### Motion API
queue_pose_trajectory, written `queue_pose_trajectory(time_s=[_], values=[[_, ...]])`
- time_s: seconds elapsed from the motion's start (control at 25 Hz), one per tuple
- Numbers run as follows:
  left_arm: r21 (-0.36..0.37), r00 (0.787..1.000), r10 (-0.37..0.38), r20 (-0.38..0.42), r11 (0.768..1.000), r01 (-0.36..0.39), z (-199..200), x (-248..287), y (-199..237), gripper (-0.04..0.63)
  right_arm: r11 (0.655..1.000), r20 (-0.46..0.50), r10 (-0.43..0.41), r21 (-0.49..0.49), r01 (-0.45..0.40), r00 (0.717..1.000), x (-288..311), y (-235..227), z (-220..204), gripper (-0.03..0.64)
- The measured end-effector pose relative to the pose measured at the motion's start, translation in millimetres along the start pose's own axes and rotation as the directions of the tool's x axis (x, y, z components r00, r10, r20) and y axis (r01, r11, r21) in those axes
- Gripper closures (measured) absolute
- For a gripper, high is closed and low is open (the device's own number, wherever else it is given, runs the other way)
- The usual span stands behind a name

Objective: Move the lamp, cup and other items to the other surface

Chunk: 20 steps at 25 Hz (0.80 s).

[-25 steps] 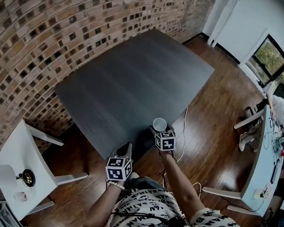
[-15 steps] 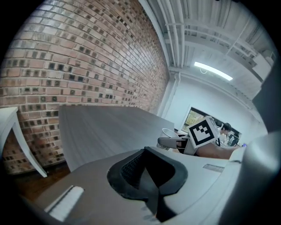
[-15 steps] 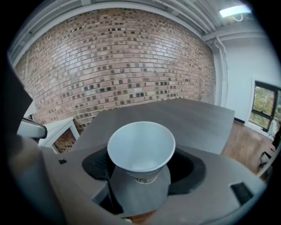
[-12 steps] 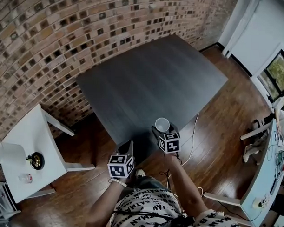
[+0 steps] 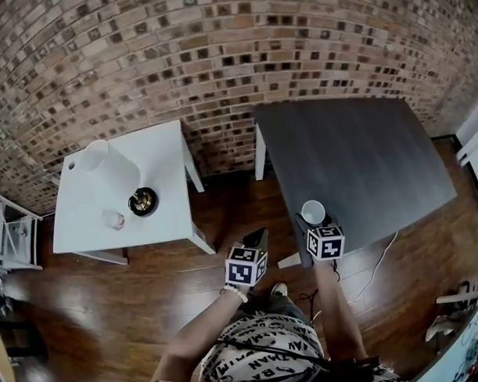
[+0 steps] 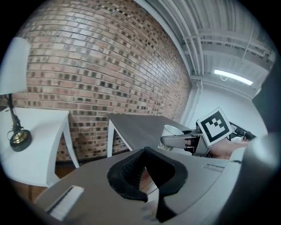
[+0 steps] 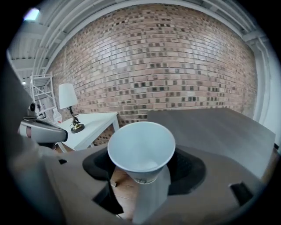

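Head view first: the right gripper (image 5: 312, 221) is pinching a white cup (image 5: 312, 211) and holding it in the air, just over the near edge of the dark counter (image 5: 363, 151). The left gripper (image 5: 255, 240) is hanging over the wood floor (image 5: 133, 307) between the two counters. Its jaws are pressed together with nothing in them. Over on the white counter (image 5: 164, 161) the lamp (image 5: 105, 163) is standing upright, and a small glass (image 5: 113, 220) is sitting just beside its base.

Left gripper view: same story, the jaws are closed and empty. It's looking across at the other gripper carrying the cup, with the lamp base off to the left.

Right gripper view: the jaws are squeezing the cup's lower wall from both sides. The mouth is facing up toward the camera and the cup looks empty. Both counters are showing behind it.

My read is that the cup is mid-carry between surfaces, and I honestly can't tell which counter it's bound for. To do this bit well, I'd be keeping the cup upright and the squeeze light, since it looks like thin paper and would probably crumple. I'd be aiming for a bare patch well in from the edge and clear of the lamp base. The jaws shouldn't spread until the bottom is resting flat. The empty left gripper is free for the lamp.
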<state>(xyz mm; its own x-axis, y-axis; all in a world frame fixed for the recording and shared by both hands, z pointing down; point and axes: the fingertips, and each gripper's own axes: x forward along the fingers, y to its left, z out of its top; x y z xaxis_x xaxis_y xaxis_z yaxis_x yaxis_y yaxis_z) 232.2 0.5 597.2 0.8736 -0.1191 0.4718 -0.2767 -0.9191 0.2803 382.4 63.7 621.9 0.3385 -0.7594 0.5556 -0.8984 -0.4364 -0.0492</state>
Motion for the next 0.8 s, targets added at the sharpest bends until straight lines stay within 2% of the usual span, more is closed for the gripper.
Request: queue_pose_trajectory(time_s=[0.16,0.44,0.6,0.8], values=[[-0.049,0.994,0.103,0.047,0.994,-0.1,-4,-51,62,0.595,0.991,0.003,0.104,-0.081,-0.104,0.995,31,80,22,0.273],[-0.127,0.969,0.233,0.08,0.967,-0.222,-25,-137,137,0.595,0.959,-0.018,0.219,-0.178,-0.218,0.976,54,199,42,0.273],[-0.165,0.95,0.3,0.086,0.945,-0.283,-34,-172,171,0.595,0.932,-0.044,0.278,-0.23,-0.28,0.96,77,252,51,0.273],[-0.222,0.922,0.374,0.095,0.911,-0.347,-41,-190,207,0.595,0.897,-0.072,0.343,-0.271,-0.349,0.937,111,297,66,0.273]])
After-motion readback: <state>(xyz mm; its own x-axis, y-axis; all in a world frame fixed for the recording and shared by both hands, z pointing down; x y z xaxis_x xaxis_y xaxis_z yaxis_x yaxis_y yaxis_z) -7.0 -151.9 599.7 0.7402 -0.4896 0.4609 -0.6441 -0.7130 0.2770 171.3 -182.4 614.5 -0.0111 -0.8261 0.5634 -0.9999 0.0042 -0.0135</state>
